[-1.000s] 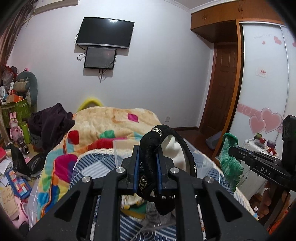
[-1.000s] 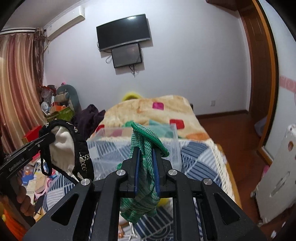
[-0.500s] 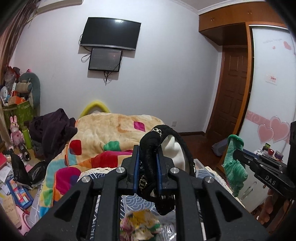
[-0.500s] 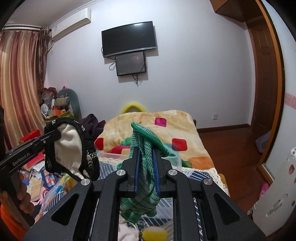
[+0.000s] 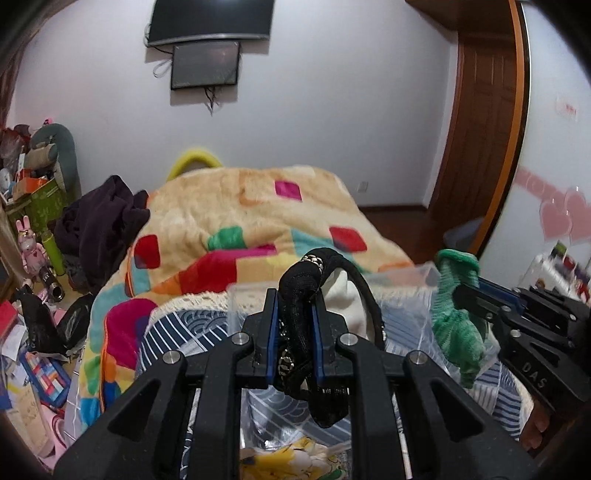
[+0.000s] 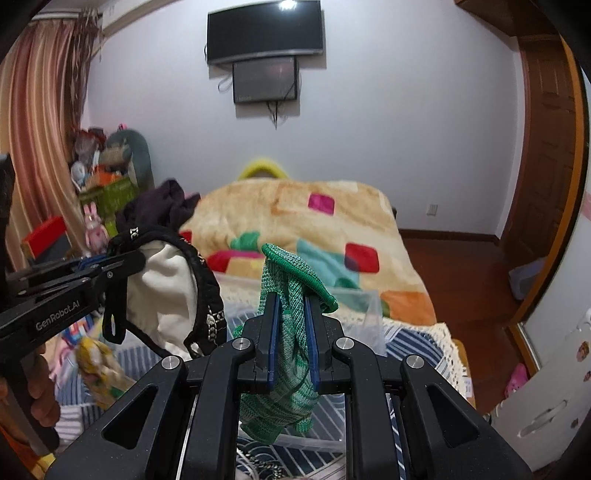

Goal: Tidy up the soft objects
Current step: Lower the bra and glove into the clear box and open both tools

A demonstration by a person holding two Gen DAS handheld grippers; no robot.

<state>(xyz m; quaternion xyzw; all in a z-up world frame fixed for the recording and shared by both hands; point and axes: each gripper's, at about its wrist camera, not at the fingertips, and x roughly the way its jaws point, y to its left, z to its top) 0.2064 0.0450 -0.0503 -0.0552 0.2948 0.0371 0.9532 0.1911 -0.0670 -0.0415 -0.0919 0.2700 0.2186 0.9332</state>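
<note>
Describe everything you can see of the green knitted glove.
The green knitted glove looks like a soft mottled knit with a darker rolled cuff. The right gripper pinches it near the cuff, which flops over the fingertips. The finger end hangs limp below, in the air above a clear plastic bin. Only the gripper's pads touch it.

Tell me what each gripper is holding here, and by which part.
The left gripper is shut on the black-and-white garment, pinching its black trim band. The right gripper is shut on the green knit glove, clamped just below its cuff, fingers hanging down.

a black tv on the wall above a patchwork blanket; striped curtain left.
</note>
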